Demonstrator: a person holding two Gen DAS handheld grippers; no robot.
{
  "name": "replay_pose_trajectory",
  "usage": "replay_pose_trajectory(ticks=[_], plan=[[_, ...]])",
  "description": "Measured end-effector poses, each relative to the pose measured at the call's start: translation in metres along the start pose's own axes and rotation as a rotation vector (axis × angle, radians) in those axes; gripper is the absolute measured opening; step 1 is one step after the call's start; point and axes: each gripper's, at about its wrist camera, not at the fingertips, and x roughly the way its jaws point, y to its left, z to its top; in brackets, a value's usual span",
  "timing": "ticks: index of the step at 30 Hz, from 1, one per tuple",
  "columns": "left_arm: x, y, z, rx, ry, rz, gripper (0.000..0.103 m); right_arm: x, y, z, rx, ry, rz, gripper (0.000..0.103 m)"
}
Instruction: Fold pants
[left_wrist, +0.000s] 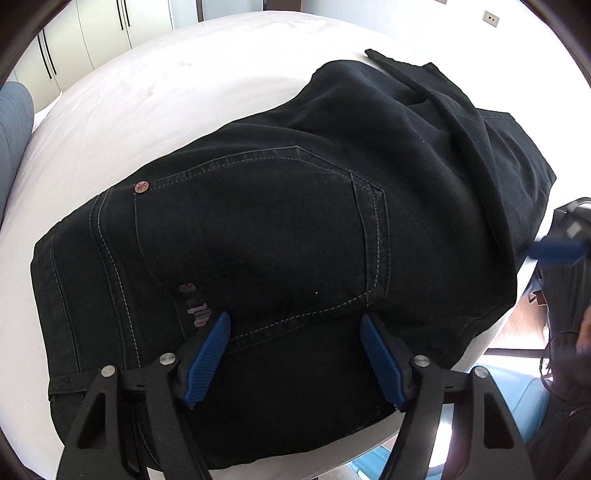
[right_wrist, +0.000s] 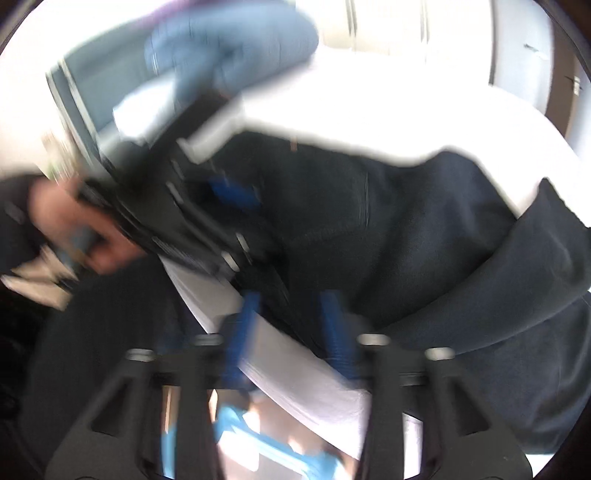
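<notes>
One black pants (left_wrist: 280, 229), white bed (left_wrist: 155, 92); two tools, left tool (left_wrist: 293, 325) open

- Black pants (left_wrist: 280, 221) cover the middle and near part of the white bed (left_wrist: 155, 85); bare sheet lies open to the far and left sides.
- Left gripper (left_wrist: 295, 354) stands spread above the seat of the pants, fabric directly beneath its blue fingers (left_wrist: 210, 354).
- Right gripper (right_wrist: 291, 332), blurred, sits at the near bed edge; the pants crowd its front and right.
- Wardrobe doors (left_wrist: 92, 33) bound the far side.
</notes>
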Motion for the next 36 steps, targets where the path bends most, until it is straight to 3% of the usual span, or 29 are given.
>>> replay_pose_trajectory(ticks=[3, 6, 8, 10, 12, 14, 16, 18, 20, 22, 26, 28, 30, 36], plan=[[0.002, -0.001, 0.002, -0.006, 0.004, 0.001, 0.074, -0.055, -0.002, 0.006, 0.008, -0.196, 0.094, 0.073], [0.003, -0.003, 0.001, -0.012, 0.003, 0.009, 0.075, -0.095, -0.016, 0.013, 0.059, -0.316, 0.047, 0.086], [0.004, -0.007, 0.009, -0.018, 0.003, 0.016, 0.076, -0.103, -0.042, 0.020, 0.156, -0.296, 0.026, 0.086], [0.001, -0.009, 0.012, -0.022, 0.005, 0.025, 0.076, -0.100, -0.076, 0.022, 0.348, -0.213, 0.016, 0.086], [-0.007, -0.011, 0.014, -0.034, -0.001, 0.039, 0.076, -0.093, -0.131, 0.017, 0.675, -0.113, 0.129, 0.086], [-0.018, -0.015, 0.021, -0.044, -0.030, 0.050, 0.076, -0.094, -0.168, 0.007, 0.870, -0.139, 0.263, 0.086], [-0.029, -0.017, 0.031, -0.058, -0.064, 0.040, 0.076, -0.109, -0.189, 0.011, 0.855, -0.201, 0.169, 0.086], [-0.037, -0.024, 0.046, -0.054, -0.105, 0.018, 0.076, -0.114, -0.204, 0.018, 0.848, -0.217, 0.138, 0.083], [-0.034, -0.033, 0.061, -0.038, -0.113, -0.002, 0.076, -0.113, -0.221, 0.025, 0.867, -0.228, 0.147, 0.069], [-0.021, -0.038, 0.072, -0.025, -0.090, -0.015, 0.076, -0.111, -0.239, 0.038, 0.859, -0.196, 0.067, 0.048], [0.024, -0.043, 0.077, -0.046, 0.015, -0.026, 0.075, -0.087, -0.287, 0.069, 0.812, -0.053, -0.147, 0.047], [0.031, -0.048, 0.076, -0.037, 0.005, -0.011, 0.075, -0.068, -0.307, 0.089, 0.775, -0.022, -0.221, 0.047], [0.032, -0.048, 0.076, -0.047, 0.000, -0.018, 0.076, -0.042, -0.333, 0.111, 0.761, 0.062, -0.302, 0.047], [0.032, -0.041, 0.070, -0.062, -0.017, -0.044, 0.076, 0.047, -0.380, 0.154, 0.766, 0.193, -0.432, 0.047]])
